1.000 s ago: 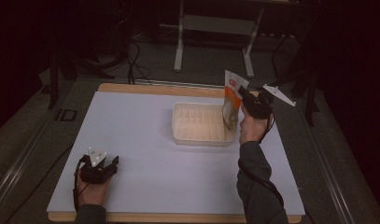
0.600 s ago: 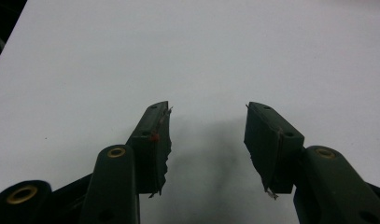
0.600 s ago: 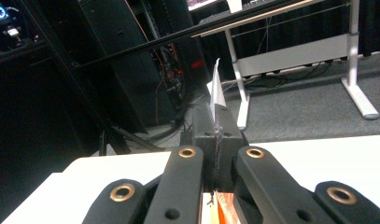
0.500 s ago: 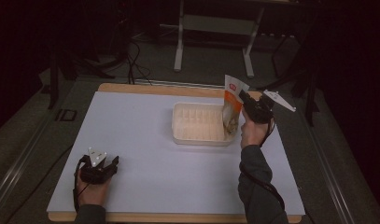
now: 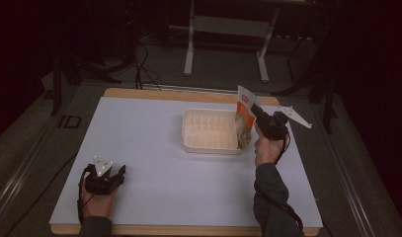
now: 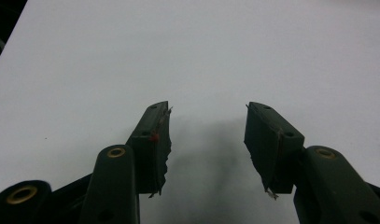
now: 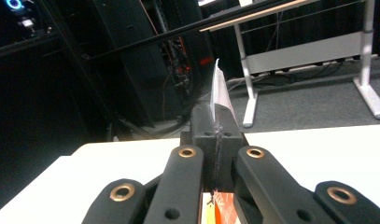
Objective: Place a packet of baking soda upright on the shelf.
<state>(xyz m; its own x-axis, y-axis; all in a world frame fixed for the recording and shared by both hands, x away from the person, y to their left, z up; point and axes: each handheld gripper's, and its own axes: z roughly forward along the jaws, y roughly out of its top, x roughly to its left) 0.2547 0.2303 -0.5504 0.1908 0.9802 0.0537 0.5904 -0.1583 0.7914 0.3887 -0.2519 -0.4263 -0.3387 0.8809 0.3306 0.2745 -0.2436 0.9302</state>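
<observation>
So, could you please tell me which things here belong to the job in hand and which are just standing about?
In the job:
- snack pouch, pinched near its top by the right gripper
- white plastic tray, with the pouch's lower end at its right end

Just about:
- left gripper, open and empty on the table
- white desk frame on the floor beyond the table

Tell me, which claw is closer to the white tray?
The right claw: it holds a snack pouch at the white tray's right end. The left claw sits open, far off near the table's front-left corner.
</observation>
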